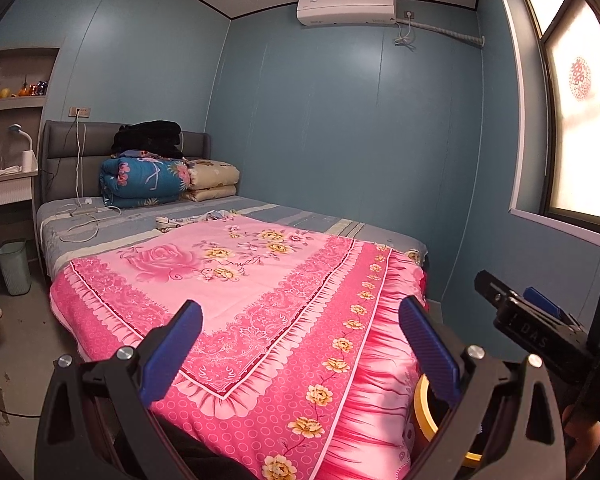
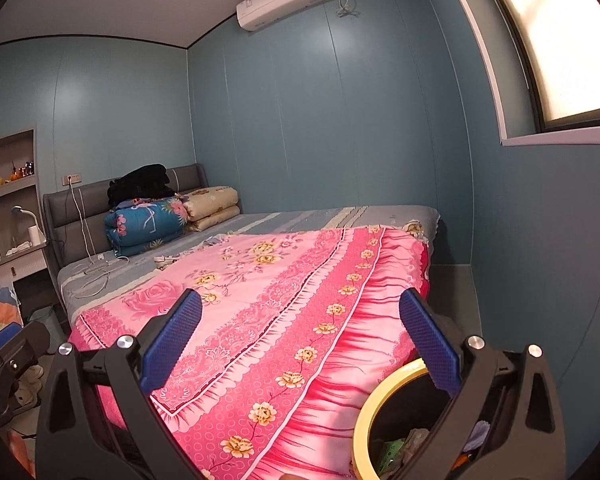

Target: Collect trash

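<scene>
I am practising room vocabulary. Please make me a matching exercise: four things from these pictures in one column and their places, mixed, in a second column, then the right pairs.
Things:
1. air conditioner
2. black clothes
3. yellow-rimmed bin
4. green basket

Places:
A. floor, beside the head of the bed
B. high on the wall
C. by the bed's foot
D. on the folded quilts

Pairs: 1-B, 2-D, 3-C, 4-A

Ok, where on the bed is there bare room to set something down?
The pink quilt is bare from its foot edge up to the scraps at its top. The grey strip along the wall is also free. Crowded: cables near the folded bedding at the headboard.
</scene>
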Tool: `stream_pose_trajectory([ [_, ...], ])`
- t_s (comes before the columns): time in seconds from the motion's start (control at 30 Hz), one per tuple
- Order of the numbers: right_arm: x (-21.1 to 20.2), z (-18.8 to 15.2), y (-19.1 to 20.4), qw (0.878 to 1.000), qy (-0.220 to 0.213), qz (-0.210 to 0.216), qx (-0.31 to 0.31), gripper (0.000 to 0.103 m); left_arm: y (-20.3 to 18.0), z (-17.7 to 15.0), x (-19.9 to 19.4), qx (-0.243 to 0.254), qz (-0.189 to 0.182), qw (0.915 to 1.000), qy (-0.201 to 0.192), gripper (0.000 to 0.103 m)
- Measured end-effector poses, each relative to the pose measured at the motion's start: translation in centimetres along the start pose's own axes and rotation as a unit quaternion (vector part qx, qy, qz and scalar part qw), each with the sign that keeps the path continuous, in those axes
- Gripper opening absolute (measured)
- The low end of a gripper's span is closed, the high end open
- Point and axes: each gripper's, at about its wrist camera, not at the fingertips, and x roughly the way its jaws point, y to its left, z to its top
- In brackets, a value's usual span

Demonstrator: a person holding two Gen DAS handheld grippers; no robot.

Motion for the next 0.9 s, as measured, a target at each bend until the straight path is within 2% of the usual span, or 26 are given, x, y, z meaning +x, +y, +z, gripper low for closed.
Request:
stream_pose_trajectory([
  [0.9, 0.58, -0.69, -0.36, 1.0, 0.015, -0.007, 0.006, 0.095, 0.02, 0.0, 0.22, -0.004, -0.007, 0.9999, 0.01, 0.095],
])
